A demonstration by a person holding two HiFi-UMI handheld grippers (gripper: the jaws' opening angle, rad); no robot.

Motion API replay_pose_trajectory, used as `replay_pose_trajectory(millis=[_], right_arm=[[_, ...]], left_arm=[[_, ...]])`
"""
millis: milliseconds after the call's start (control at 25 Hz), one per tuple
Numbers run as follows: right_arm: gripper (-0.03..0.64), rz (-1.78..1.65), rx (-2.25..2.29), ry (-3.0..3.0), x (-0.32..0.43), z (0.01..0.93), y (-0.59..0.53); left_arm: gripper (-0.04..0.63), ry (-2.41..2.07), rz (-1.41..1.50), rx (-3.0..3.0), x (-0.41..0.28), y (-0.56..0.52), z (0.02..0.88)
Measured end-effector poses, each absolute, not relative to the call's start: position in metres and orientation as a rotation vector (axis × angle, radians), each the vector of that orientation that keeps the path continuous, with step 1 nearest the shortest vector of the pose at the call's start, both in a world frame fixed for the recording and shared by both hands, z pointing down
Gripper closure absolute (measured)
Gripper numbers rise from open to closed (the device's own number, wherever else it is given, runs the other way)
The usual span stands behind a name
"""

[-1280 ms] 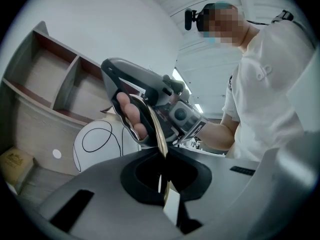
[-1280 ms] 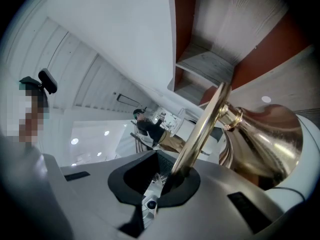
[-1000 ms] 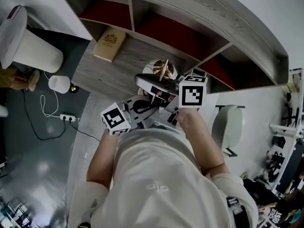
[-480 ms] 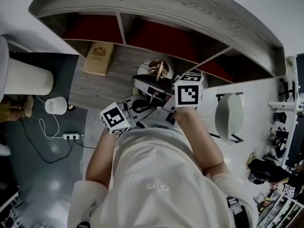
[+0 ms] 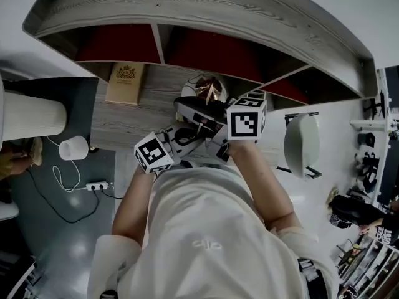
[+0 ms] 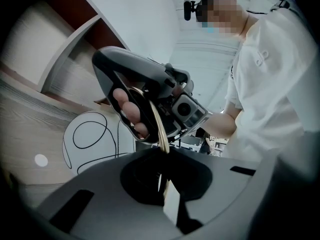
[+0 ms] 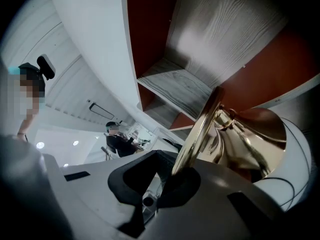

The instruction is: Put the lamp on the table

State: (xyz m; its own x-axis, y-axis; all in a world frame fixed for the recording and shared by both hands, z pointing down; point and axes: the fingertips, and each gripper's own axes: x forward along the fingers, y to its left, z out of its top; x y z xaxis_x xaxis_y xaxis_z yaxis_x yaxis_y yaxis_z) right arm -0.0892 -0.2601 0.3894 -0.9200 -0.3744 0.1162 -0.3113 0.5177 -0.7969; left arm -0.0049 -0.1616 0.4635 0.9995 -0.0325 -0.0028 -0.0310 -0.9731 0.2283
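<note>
Both grippers have brought the lamp [image 5: 209, 91] further in over the table [image 5: 118, 114], and the shelf [image 5: 206, 17] now fills more of the head view. Left gripper [image 6: 162, 176] and right gripper [image 7: 175, 181] are each clamped tight on the lamp's thin gold hoop, from opposite sides. Whether the lamp's base touches the wood, I cannot tell. 1 book [image 5: 124, 83] lies to the left, well apart. Red-backed shelf bays stand just behind the lamp, so room is tight there; bare tabletop lies open between lamp and book. A chair [image 5: 302, 145] stands beyond the table's right edge.
</note>
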Motion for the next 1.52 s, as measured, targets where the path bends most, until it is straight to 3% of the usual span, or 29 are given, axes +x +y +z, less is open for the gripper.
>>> replay_pose_trajectory(millis=[1040, 1360, 1520], right_arm=[[0.584, -1.317, -0.621, 2.623, -0.094, 0.396, -0.262], [0.496, -1.329, -0.579, 2.556, -0.086, 0.393, -0.258], [0.434, -1.348, -0.581, 2.587, -0.081, 0.398, -0.250]], left_arm=[[0.574, -0.192, -0.035, 2.851, -0.018, -0.171, 0.480], [0.567, -0.361, -0.017, 2.797, -0.019, -0.174, 0.481], [0.512, -0.425, 0.007, 2.777, -0.020, -0.172, 0.483]])
